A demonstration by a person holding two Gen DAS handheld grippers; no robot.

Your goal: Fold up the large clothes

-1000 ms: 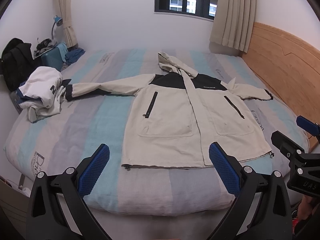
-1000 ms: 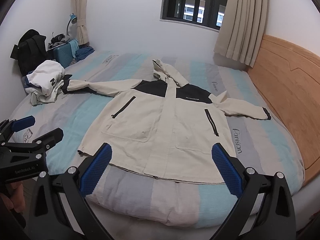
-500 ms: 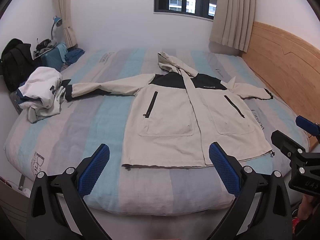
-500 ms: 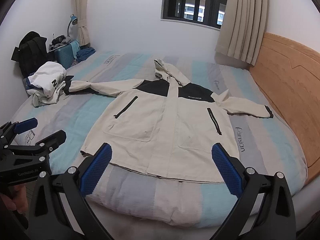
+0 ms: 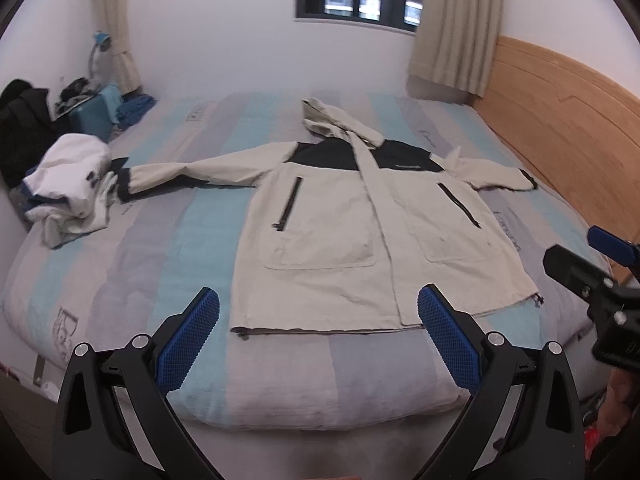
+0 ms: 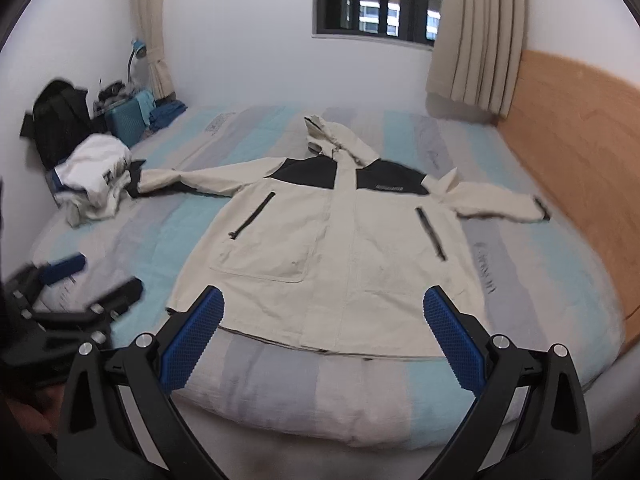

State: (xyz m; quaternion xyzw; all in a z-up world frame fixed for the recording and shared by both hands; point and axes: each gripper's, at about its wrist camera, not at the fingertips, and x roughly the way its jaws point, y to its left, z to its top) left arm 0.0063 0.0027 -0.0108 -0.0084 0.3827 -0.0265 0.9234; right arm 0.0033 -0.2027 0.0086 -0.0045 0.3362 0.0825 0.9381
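Grippers, left gripper (image 5: pixel 319 338) and right gripper (image 6: pixel 322 338), are hovering wide apart and empty at the bed's (image 5: pixel 280 392) foot, beyond them the jacket (image 5: pixel 360 236) lying flat, likely soft, bulky, best pinched at hem corners or cuffs.

The left gripper (image 5: pixel 319 314) is wide open and holds nothing, its two blue pads far apart. The right gripper (image 6: pixel 323 314) is wide open too, and empty. Both point forward, side by side. A bit of a hand (image 6: pixel 30 414) shows under the left one, blurry
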